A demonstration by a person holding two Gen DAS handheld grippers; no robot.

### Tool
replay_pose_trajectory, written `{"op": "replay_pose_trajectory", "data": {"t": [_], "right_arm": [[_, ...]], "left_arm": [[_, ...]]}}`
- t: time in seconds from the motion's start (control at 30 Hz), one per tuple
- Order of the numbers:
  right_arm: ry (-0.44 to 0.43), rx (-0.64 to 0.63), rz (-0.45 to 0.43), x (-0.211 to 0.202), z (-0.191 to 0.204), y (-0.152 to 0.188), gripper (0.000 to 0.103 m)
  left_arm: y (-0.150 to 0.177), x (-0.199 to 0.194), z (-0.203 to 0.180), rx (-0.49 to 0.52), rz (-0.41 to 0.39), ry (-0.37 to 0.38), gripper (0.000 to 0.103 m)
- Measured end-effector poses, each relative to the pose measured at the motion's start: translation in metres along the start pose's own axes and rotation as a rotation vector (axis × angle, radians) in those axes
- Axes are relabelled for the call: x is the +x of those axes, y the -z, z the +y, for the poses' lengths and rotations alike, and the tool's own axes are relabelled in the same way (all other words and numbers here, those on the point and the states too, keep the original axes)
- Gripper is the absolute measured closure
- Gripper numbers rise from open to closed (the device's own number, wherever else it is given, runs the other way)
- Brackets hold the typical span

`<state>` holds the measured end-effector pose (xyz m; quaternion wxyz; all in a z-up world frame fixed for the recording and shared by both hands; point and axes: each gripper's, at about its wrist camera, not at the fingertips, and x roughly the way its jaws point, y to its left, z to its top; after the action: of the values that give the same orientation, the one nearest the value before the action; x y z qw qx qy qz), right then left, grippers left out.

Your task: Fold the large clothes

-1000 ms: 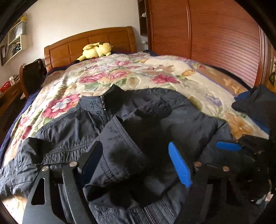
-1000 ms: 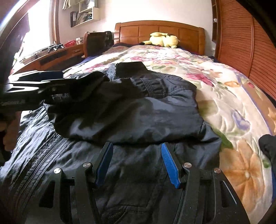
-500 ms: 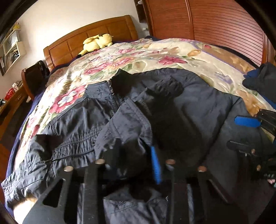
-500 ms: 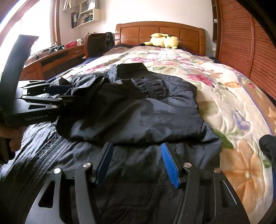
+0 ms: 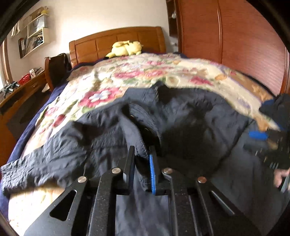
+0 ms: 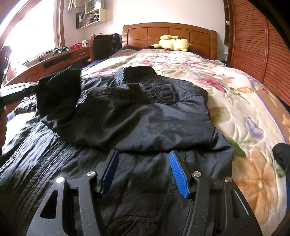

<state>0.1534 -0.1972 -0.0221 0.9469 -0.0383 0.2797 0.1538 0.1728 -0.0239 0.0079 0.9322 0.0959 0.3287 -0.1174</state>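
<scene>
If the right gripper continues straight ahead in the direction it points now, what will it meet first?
Most likely the folded-over sleeve of the dark jacket: its edge lies just ahead of the right gripper, whose open jaws hold nothing. Depth is unclear, so the jacket body underneath could come first.

No readable text

Nothing legible anywhere in either view; markings on the far shelf [image 6: 90, 16] items too small and blurred to make out.
</scene>
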Motion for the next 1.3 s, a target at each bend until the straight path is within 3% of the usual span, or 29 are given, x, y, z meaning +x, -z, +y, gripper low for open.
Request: {"op": "replay_pose_trajectory", "data": {"t": [0.2, 0.37, 0.5, 0.6, 0.8, 1.0, 1.13, 1.3], "right_arm": [[0.000, -0.003, -0.001, 0.000, -0.001, 0.001, 0.043], [0.002, -0.010, 0.001, 0.001, 0.000, 0.001, 0.043], [0.003, -0.013, 0.002, 0.001, 0.000, 0.002, 0.043], [0.003, -0.013, 0.001, 0.001, 0.000, 0.002, 0.043], [0.004, -0.020, 0.003, 0.001, 0.002, 0.002, 0.043], [0.005, -0.025, 0.005, 0.002, 0.002, 0.002, 0.043], [0.004, -0.025, 0.005, 0.002, 0.002, 0.002, 0.043], [0.002, -0.032, 0.006, 0.003, 0.003, 0.002, 0.043]], "left_arm": [[0.025, -0.005, 0.010, -0.013, 0.056, -0.012, 0.087], [0.035, -0.003, 0.015, -0.003, 0.107, -0.026, 0.075], [0.034, -0.011, 0.029, -0.064, 0.091, 0.012, 0.073], [0.031, -0.020, 0.036, -0.090, 0.054, 0.007, 0.065], [0.022, -0.022, 0.051, -0.100, 0.022, -0.005, 0.061], [0.020, 0.014, 0.057, -0.069, 0.115, -0.004, 0.057], [0.033, 0.046, 0.061, -0.070, 0.231, -0.008, 0.043], [0.046, 0.047, 0.064, -0.090, 0.236, 0.010, 0.043]]}}
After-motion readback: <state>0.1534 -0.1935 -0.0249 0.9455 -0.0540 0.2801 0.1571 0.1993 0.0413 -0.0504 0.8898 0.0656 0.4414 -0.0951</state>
